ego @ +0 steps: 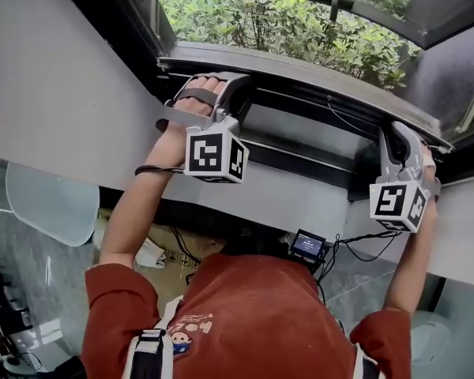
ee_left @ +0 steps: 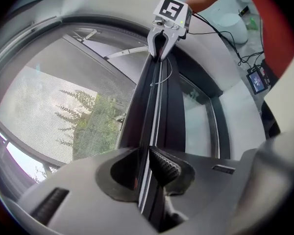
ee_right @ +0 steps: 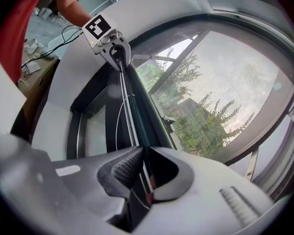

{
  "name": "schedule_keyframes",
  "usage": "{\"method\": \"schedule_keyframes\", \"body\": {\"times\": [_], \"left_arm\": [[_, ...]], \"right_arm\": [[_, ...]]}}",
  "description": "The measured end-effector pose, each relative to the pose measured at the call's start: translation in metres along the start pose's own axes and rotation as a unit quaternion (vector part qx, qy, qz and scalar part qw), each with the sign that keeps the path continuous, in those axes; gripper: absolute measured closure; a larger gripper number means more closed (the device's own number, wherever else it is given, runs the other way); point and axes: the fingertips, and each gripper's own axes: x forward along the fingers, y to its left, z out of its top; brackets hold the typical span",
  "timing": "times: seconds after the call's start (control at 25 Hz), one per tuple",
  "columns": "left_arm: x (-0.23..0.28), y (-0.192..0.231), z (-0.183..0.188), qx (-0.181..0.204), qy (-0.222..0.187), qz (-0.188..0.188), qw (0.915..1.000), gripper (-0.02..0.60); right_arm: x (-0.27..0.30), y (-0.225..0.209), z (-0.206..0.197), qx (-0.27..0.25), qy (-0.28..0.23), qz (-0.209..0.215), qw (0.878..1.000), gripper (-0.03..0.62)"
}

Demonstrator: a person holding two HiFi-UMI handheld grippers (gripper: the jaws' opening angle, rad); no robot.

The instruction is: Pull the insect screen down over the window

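Observation:
The insect screen's dark pull bar runs across the window, with grey mesh behind it. My left gripper is shut on the bar's left part; in the left gripper view the bar passes between the closed jaws. My right gripper is shut on the bar's right end, and its own view shows the bar pinched between the jaws. Each gripper view shows the other gripper at the bar's far end. The mesh covers the glass.
Green shrubs lie outside the window. A white wall surrounds the frame. A thin cord hangs along the bar. A small screen device with cables and a cardboard box are below, near the person's red shirt.

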Motion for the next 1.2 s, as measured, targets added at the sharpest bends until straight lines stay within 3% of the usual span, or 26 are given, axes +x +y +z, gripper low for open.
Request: {"method": "schedule_keyframes", "body": {"times": [0.2, 0.4, 0.64, 0.8, 0.96, 1.2], "left_arm": [[0.001, 0.002, 0.0, 0.002, 0.006, -0.005, 1.0, 0.549], [0.001, -0.008, -0.001, -0.001, 0.006, -0.029, 0.9996, 0.554], [0.0, -0.009, -0.01, -0.012, 0.011, -0.083, 0.9964, 0.555], [0.001, -0.011, -0.008, 0.007, 0.021, -0.119, 0.9927, 0.558], [0.001, -0.01, -0.005, 0.003, 0.021, -0.139, 0.99, 0.558], [0.002, -0.01, -0.005, -0.009, 0.016, -0.135, 0.9907, 0.558]], "right_arm": [[0.001, 0.003, -0.002, -0.021, 0.028, 0.032, 0.999, 0.556], [-0.002, 0.013, -0.005, -0.009, 0.042, 0.053, 0.998, 0.557], [0.004, 0.015, 0.002, 0.044, 0.034, 0.074, 0.996, 0.556], [0.003, 0.016, 0.0, 0.069, 0.044, 0.08, 0.993, 0.554], [0.003, 0.012, 0.001, 0.088, 0.018, 0.088, 0.992, 0.546], [0.003, 0.01, 0.001, 0.099, -0.006, 0.077, 0.992, 0.539]]}}
